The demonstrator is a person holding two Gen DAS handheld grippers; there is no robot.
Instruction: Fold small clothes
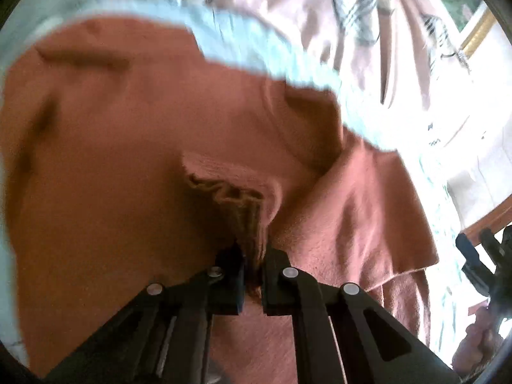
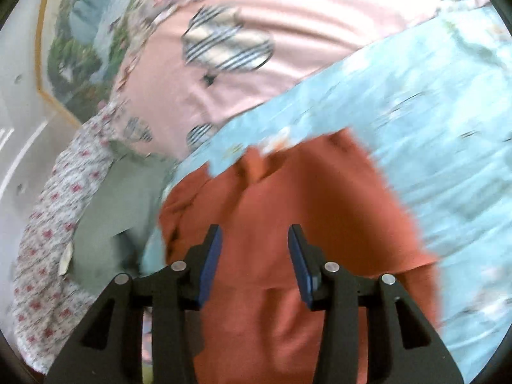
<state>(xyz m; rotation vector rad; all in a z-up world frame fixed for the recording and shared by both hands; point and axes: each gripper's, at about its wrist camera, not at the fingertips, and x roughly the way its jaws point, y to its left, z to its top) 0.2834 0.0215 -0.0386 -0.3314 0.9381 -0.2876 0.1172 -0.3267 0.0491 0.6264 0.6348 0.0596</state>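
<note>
A rust-orange garment point(image 1: 128, 147) fills the left wrist view, lying over a light blue patterned sheet point(image 1: 262, 48). My left gripper point(image 1: 254, 256) is shut on a bunched fold of the garment, and the cloth rises in pleats from between the fingers. In the right wrist view the same orange garment point(image 2: 288, 211) lies on the blue sheet point(image 2: 432, 128). My right gripper point(image 2: 255, 243) is open just above the garment, its blue-padded fingers apart with nothing between them. Both views are blurred by motion.
A pink blanket with striped patches point(image 2: 272, 32) lies beyond the sheet. A grey-green cloth point(image 2: 108, 211) and a floral fabric point(image 2: 48, 224) lie at the left. A framed landscape picture point(image 2: 80, 32) is at the far left. The other gripper point(image 1: 486, 265) shows at the left view's right edge.
</note>
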